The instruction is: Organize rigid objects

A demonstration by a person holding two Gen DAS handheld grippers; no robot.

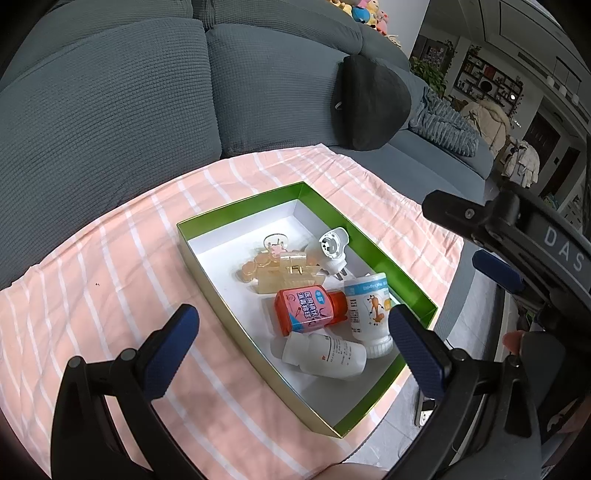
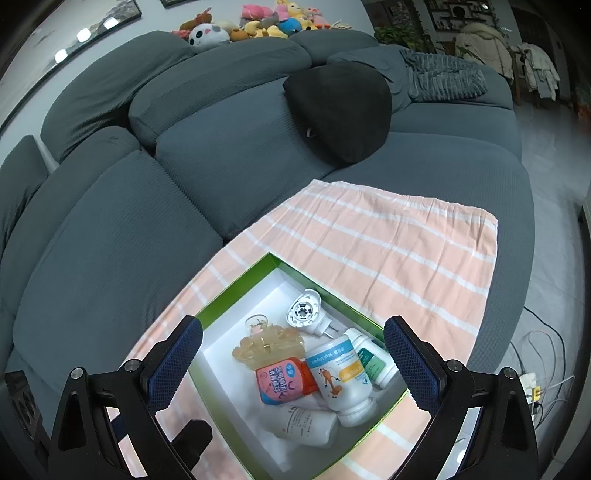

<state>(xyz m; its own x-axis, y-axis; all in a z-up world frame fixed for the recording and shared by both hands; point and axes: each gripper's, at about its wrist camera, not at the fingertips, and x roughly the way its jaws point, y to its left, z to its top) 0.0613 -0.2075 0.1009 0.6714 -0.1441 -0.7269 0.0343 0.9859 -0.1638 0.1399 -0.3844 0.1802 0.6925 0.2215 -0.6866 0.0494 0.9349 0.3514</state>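
Both the left gripper (image 1: pixel 295 354) and right gripper (image 2: pixel 293 363) hover spread and empty over the box (image 1: pixel 236 206) at lower centre, where the crowded bottles (image 2: pixel 338 380) risk rolling if nudged.

Grey-blue sectional sofa (image 2: pixel 229 155) fills most of both views, with a dark cushion (image 2: pixel 343 110) at its corner, a ribbed grey blanket (image 2: pixel 443 79) on the far seat and a row of plush toys (image 2: pixel 258 24) along the backrest top. A pink cloth with white stripes (image 2: pixel 388 240) is spread over the seat's front edge. Pale floor (image 2: pixel 546 295) on the right carries cables and a power strip (image 2: pixel 532 387); dark wall shelves (image 1: pixel 487 79) and a leafy plant (image 1: pixel 430 72) stand beyond the sofa's far end, and a framed picture (image 2: pixel 81 31) reflects ceiling lights.
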